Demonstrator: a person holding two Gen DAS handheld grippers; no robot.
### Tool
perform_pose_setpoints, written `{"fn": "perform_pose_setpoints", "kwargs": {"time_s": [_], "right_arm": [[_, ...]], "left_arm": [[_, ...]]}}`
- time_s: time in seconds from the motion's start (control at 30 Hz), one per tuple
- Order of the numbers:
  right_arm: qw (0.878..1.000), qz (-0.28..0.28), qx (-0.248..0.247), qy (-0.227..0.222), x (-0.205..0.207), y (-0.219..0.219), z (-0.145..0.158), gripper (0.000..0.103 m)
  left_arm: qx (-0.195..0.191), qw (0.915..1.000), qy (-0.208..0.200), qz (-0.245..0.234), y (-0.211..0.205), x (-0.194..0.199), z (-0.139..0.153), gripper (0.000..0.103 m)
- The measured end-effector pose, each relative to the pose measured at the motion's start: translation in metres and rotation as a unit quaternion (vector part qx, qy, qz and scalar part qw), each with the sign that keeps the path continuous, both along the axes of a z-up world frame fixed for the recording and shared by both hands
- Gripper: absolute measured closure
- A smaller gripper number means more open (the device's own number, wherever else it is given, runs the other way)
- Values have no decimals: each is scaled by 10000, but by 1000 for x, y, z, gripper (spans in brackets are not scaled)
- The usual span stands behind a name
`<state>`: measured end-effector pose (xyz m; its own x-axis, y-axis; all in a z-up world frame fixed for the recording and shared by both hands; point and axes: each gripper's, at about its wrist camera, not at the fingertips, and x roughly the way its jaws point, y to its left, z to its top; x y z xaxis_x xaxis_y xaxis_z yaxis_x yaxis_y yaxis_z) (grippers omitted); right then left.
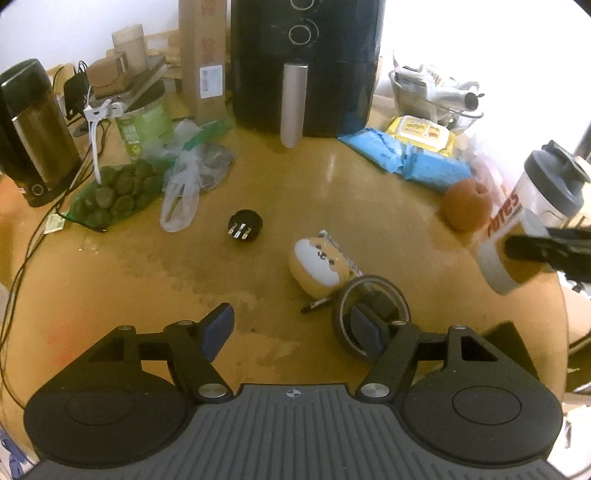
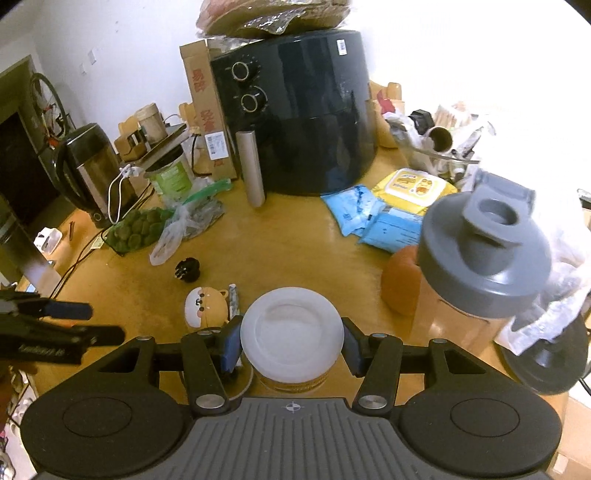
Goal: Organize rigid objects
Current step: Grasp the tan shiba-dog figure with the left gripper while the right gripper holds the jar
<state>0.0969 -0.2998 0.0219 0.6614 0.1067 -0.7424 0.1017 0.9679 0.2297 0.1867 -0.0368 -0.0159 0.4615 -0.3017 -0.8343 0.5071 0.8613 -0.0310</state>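
The right tongs [image 2: 291,349] grip a white-lidded jar [image 2: 291,332], carried above the bench [image 1: 332,192], while the left tongs [image 1: 291,328] are open and empty, so next the jar needs a free spot.

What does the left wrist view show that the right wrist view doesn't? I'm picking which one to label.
Only the left wrist view shows the roll of tape at the open left gripper. Only the right wrist view shows the jar's white lid from above, clamped in the right gripper, and the packages atop the air fryer. Both show the shaker bottle, orange, hamster toy and black plug.
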Motion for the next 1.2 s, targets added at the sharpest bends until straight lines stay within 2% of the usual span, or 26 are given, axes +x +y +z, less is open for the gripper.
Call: {"fn": "perform_pose_setpoints", "kwargs": {"time_s": [0.33, 0.8, 1.03, 1.2], "right_arm": [[9997, -218, 73, 48, -21, -10, 2, 46], [9983, -555, 92, 156, -48, -26, 2, 46], [9969, -761, 108, 177, -63, -33, 2, 46], [9960, -870, 119, 184, -68, -37, 1, 46]], "left_arm": [[-156, 9993, 320, 142, -20, 34, -23, 34], [-150, 9953, 822, 482, -51, 75, -68, 34], [60, 9963, 719, 469, -65, 78, -81, 35], [70, 9972, 627, 408, -70, 77, -82, 41]]}}
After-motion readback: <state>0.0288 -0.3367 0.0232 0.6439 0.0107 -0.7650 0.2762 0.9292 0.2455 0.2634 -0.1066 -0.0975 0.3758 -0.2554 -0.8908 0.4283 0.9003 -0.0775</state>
